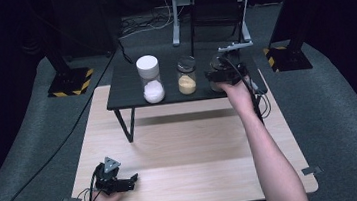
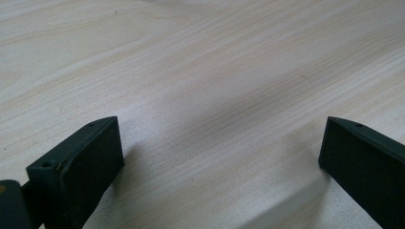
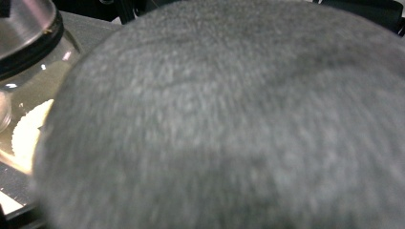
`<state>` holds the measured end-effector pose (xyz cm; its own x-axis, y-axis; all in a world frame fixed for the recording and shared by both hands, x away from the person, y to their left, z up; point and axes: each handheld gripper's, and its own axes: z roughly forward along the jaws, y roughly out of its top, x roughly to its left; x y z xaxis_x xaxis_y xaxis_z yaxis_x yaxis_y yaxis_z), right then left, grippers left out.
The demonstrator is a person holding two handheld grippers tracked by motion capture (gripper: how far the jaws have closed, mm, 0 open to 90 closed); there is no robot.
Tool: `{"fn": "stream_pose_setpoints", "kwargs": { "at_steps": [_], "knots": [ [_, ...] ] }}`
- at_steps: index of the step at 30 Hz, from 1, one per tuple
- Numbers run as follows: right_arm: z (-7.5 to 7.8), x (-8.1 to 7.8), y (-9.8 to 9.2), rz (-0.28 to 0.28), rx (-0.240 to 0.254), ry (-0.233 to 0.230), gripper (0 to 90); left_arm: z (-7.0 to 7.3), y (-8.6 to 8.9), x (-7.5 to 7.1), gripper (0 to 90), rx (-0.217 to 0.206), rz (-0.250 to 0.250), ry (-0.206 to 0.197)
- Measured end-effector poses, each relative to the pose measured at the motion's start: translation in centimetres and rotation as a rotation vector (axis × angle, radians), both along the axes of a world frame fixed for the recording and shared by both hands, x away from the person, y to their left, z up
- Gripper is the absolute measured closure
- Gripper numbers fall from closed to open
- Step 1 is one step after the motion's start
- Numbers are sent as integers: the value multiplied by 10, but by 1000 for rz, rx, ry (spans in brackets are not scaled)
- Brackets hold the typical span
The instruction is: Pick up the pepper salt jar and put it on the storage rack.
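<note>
Right beneath the right hand-held gripper [image 1: 222,73] (jaws closed): grey lid [image 3: 229,124].

Open table [image 1: 186,145] ahead of left gripper [image 1: 120,183]; jars [image 1: 150,79] crowd black shelf [image 1: 125,88] beside right gripper [image 1: 224,75].

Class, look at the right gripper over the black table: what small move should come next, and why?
Probably a short, straight lift. The right gripper sits shut at the black table's right end, a round grey top close before its camera, and the amber-filled jar stands just beside it, so sideways motion risks a knock.
</note>
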<state>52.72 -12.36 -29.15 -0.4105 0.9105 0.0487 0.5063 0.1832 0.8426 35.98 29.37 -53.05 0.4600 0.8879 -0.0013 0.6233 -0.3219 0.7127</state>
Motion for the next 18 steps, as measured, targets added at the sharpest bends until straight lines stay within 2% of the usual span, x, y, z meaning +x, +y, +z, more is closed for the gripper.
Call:
{"fn": "stream_pose_setpoints", "kwargs": {
  "at_steps": [5, 9, 13, 18],
  "knots": [
    [-1, 1, -2, 4, 9, 1, 290, 0, 0, 0, 8, 0, -2, 0],
    [0, -2, -2, 1, 16, -1, 222, 0, 0, 0, 8, 1, -1, 1],
    [1, -9, -4, -4, 17, -16, 164, 0, 0, 0, 7, 2, -1, 2],
    [1, -21, -8, 4, 29, -28, 136, 0, 0, 0, 8, 2, 0, 1]
  ]
}}
